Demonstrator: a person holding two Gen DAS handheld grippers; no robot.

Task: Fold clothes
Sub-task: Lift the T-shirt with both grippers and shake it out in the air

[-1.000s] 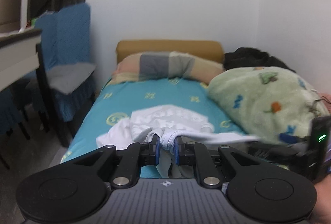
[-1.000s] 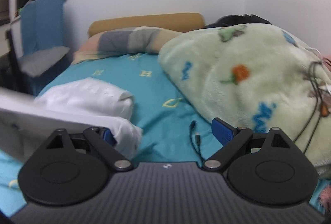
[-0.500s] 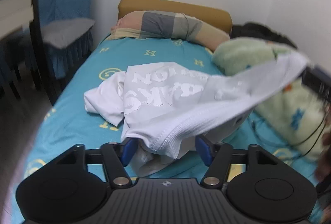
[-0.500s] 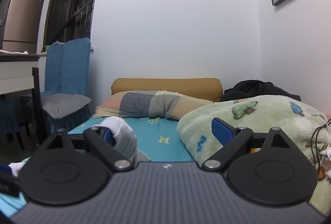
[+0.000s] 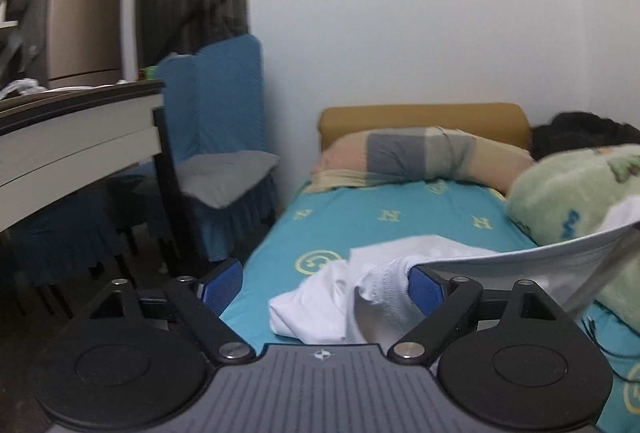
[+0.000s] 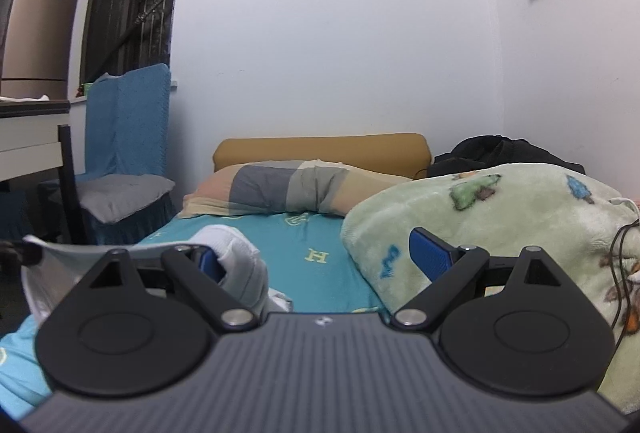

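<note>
Since the frame half a second back, the left tool (image 5: pixel 326 283) has spread its jaws wider and swung to face the headboard, while the right tool (image 6: pixel 314 253) has barely shifted.

Both tools stand released, jaws wide apart, yet the white garment (image 5: pixel 320 297) is hooked over one blue finger of each: its ribbed hem drapes the left tool's right-hand finger (image 5: pixel 426 287), and a bunched end (image 6: pixel 240 261) wraps the right tool's left-hand finger (neither is pinching it). Between them the cloth is stretched taut in the air, and the rest lies crumpled on the teal bed sheet (image 5: pixel 384 229), near the green blanket (image 6: pixel 500 217). A striped pillow (image 6: pixel 288 189) rests against the headboard, with a blue-covered chair (image 5: pixel 224 161) beside the bed.
</note>
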